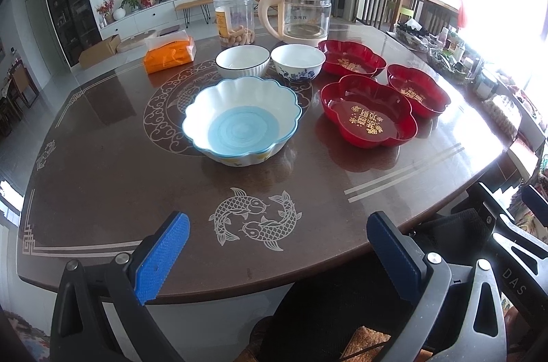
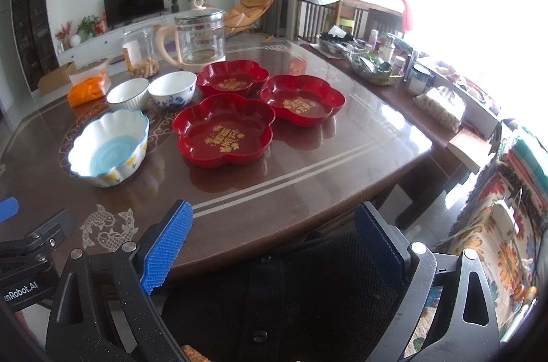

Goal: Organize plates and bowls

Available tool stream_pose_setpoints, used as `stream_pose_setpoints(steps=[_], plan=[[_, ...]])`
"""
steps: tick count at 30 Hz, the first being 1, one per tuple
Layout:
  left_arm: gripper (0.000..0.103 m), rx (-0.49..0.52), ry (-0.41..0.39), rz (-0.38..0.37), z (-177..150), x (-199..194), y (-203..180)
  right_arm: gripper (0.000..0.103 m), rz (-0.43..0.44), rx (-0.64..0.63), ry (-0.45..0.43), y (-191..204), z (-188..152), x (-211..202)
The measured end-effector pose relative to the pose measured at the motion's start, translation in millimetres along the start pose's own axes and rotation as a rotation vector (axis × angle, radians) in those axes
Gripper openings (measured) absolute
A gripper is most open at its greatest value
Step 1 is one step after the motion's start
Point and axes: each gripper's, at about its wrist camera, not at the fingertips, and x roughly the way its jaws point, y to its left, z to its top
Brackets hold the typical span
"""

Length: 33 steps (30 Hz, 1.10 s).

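On the brown table (image 1: 102, 163) stand a big scalloped bowl with a blue bottom (image 1: 241, 119) (image 2: 109, 146), a ribbed white bowl (image 1: 242, 60) (image 2: 127, 93) and a white bowl with blue flowers (image 1: 297, 61) (image 2: 172, 92). To their right lie three red flower-shaped plates: the near plate (image 1: 368, 110) (image 2: 224, 130), the right plate (image 1: 418, 89) (image 2: 302, 98) and the far plate (image 1: 351, 57) (image 2: 233, 77). My left gripper (image 1: 277, 255) hangs open over the table's near edge. My right gripper (image 2: 274, 245) is open too, at the near edge, right of the left one.
A glass kettle (image 1: 303, 14) (image 2: 198, 38), a clear jar of snacks (image 1: 234, 21) and an orange tissue pack (image 1: 169, 53) stand at the back of the table. Bottles and a basket (image 2: 376, 67) crowd the right side. A dark chair back (image 2: 291, 293) sits below the grippers.
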Motion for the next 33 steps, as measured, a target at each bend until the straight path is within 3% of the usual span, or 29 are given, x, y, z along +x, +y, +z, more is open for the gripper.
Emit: stream_pose_setpoints(steps=[10,16,19,25,30,33], plan=[[0.103,0.039,-0.017,0.014,0,-2,-6,0.097,0.000,0.000,0.008,0,1,5],[0.103,0.022,0.018,0.008,2,2,-4,0.097,-0.012,0.000,-0.001,-2,2,2],[0.103,0.043,0.027,0.043,3,7,-3,0.097,0.001,0.006,-0.003,-2,2,1],[0.103,0.018,0.062,0.020,-1,26,13,0.097,0.064,0.039,-0.149,-7,3,-21],[0.103,-0.005,0.104,0.007,-9,44,25,0.097,0.125,0.108,0.011,-13,-9,13],[0.103,0.008,0.125,-0.034,-8,51,21,0.097,0.109,0.143,0.023,-20,-14,21]])
